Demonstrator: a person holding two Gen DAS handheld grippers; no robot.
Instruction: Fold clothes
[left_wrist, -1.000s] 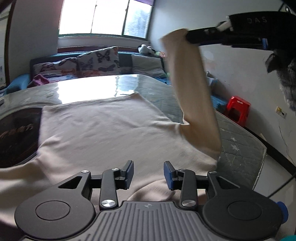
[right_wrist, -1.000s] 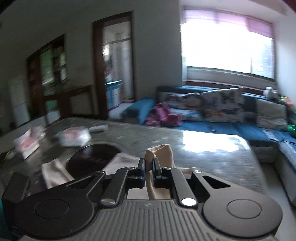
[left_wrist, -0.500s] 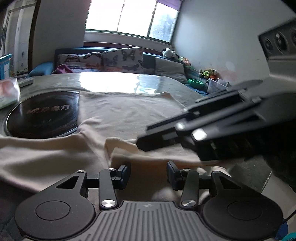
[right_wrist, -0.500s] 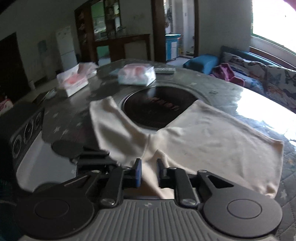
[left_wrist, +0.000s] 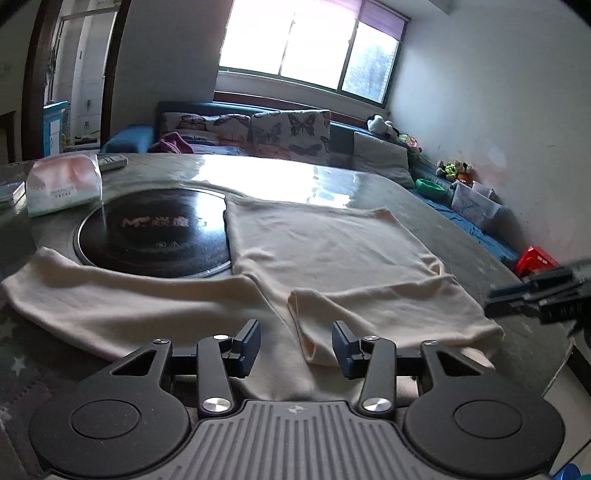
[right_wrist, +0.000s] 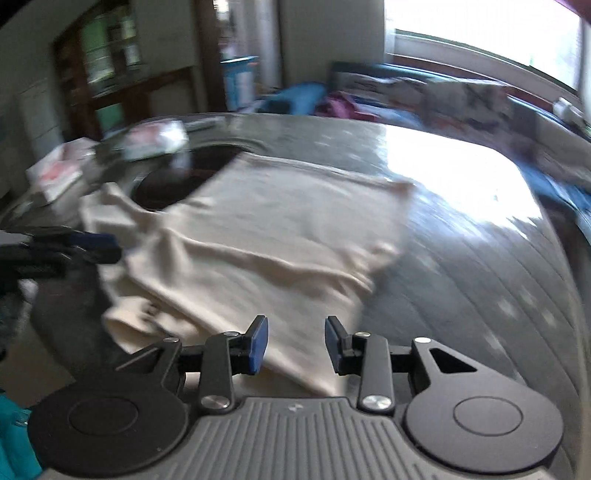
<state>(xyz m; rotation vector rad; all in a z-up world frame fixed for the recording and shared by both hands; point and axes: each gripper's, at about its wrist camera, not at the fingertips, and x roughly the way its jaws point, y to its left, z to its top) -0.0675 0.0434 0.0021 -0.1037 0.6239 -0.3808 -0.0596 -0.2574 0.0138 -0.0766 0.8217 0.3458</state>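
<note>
My left gripper (left_wrist: 295, 345) has its jaws parted with nothing pinched, and they are drawing in a little; it hangs over the near edge of the cream shirt (left_wrist: 332, 254), and the folded-in sleeve's cuff (left_wrist: 306, 328) lies below the gap without touching either pad. My right gripper (right_wrist: 295, 345) has its jaws apart and widening, with only loose cloth of the shirt's near corner under the gap; neither pad presses on it. Its view is smeared with blur, so I can't read finer detail there.

The shirt lies spread flat on the grey table (left_wrist: 461, 229). One sleeve stretches out from the shirt past the near rim of the black round plate (left_wrist: 155, 232), which sits just beside the shirt's body. The other sleeve is folded in across the shirt's near part. Beyond the black plate, away from the shirt, sits a tissue pack (left_wrist: 64, 182).
</note>
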